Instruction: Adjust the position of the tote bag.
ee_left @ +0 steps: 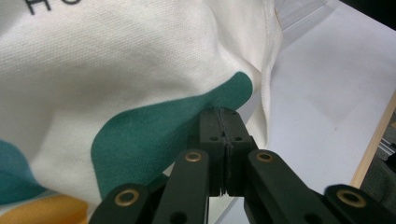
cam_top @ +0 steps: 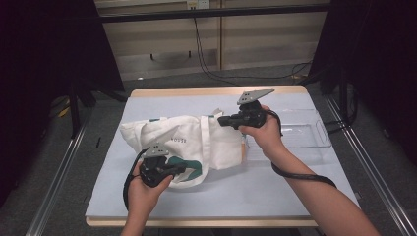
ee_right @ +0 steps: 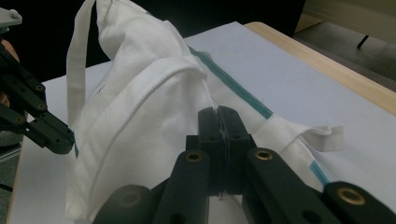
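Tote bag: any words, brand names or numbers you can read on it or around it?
"H": dark capital cut off at the top edge of the left gripper view, on the white tote bag; the next letter is cropped.
Small dark print on the bag's front in the high view: too small to read.
No other text.

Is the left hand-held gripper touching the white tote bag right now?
Touching. In the left gripper view, the left hand-held gripper has its jaws shut with the tips pressed against the green print of the white tote bag, no gap visible between them.
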A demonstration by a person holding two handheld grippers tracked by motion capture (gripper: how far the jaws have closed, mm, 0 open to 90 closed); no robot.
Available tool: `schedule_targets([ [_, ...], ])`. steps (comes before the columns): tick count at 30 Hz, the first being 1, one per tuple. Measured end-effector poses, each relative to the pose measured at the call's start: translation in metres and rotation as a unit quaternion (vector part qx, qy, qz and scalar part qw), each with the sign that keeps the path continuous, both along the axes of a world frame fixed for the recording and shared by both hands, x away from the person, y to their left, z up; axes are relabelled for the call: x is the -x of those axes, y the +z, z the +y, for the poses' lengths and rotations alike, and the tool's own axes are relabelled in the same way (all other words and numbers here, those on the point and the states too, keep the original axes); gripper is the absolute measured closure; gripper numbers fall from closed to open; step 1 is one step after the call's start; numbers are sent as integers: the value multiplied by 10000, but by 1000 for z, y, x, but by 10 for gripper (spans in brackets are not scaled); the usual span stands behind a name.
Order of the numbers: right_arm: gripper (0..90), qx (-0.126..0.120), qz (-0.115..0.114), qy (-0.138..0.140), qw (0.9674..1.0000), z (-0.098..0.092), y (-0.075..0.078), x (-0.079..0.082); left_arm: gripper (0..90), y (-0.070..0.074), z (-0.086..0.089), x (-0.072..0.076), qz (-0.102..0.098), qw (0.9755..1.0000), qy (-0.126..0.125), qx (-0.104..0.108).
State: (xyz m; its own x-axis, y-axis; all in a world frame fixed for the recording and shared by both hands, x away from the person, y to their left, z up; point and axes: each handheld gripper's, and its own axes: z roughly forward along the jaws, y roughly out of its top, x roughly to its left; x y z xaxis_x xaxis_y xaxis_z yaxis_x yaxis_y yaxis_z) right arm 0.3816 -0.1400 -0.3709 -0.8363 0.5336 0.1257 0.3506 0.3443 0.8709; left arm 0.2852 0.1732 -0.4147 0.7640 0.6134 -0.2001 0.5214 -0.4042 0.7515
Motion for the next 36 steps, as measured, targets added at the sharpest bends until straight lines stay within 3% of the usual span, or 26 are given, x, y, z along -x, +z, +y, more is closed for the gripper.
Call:
schedule_targets([
  [36,889,-342,26,506,9981,-12,2,20,893,-8,-14,-8,31,9999,112,-31],
])
